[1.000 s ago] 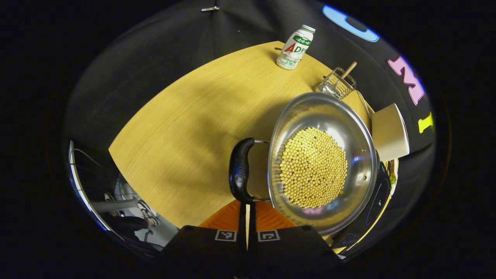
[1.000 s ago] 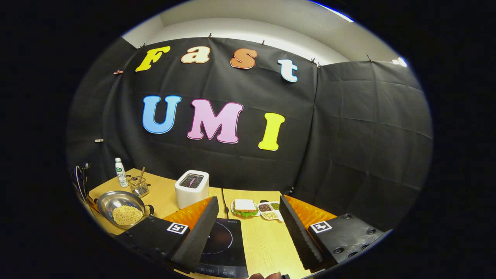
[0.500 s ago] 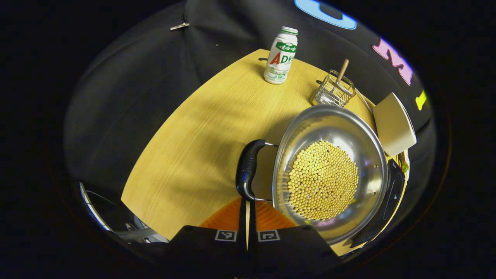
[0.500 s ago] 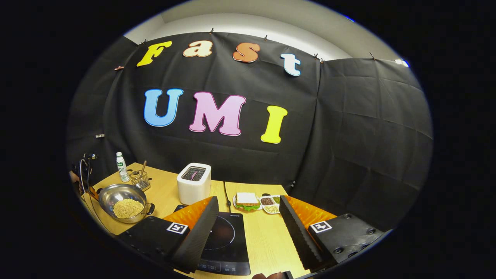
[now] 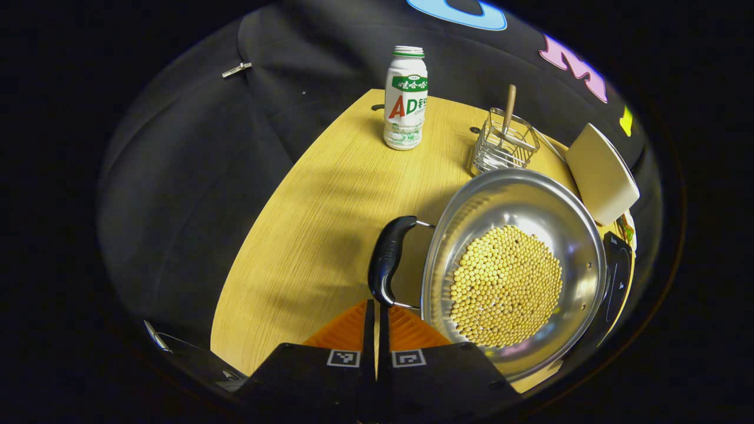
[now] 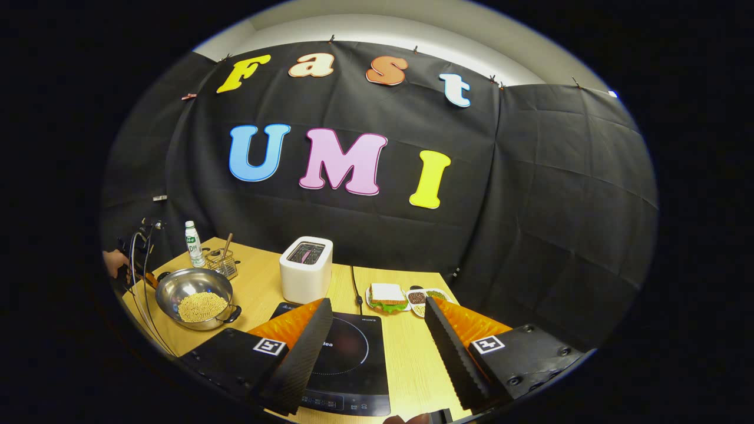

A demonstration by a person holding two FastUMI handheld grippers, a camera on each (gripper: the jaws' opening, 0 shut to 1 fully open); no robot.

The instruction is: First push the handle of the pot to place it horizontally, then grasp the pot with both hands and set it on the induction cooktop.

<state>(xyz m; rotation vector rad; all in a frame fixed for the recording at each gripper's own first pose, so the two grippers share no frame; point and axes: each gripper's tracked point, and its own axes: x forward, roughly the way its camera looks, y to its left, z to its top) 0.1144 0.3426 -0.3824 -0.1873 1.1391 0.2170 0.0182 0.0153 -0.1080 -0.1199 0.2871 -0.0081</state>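
Right up close in the left gripper view, the left gripper (image 5: 376,312) has its two fingers pressed together w/ just a thin slit between them, holding nothing. The tips sit just below the bottom end of the black handle (image 5: 389,259) on the near side of the pot; can't tell if they touch it. The steel pot (image 5: 512,277) stands on the wooden table (image 5: 306,235), w/ lots of little yellow beans (image 5: 506,285) in a heap inside. It has 2 black handles; the other one (image 6: 231,314) shows in the right gripper view.

Next, past the pot: 1 wire basket (image 5: 502,147) w/ a wooden stick in it, and 1 white bottle (image 5: 405,97) w/ a green cap band and big letters "AD" on it. 1 cream toaster (image 5: 601,174) is beside the pot's far rim. There is lots of bare table to the left of the pot, up to the curved edge.

In the right gripper view, the right gripper (image 6: 377,344) is spread wide apart, w/ nothing in it. Between its fingers lies 1 black induction cooktop (image 6: 347,365), near the front edge of the table. The pot (image 6: 194,297) is off to the left, apart from the cooktop. Farther back: the toaster (image 6: 306,270), 1 sandwich on a plate (image 6: 386,296), and 1 small tray of dark and green beans (image 6: 427,297).
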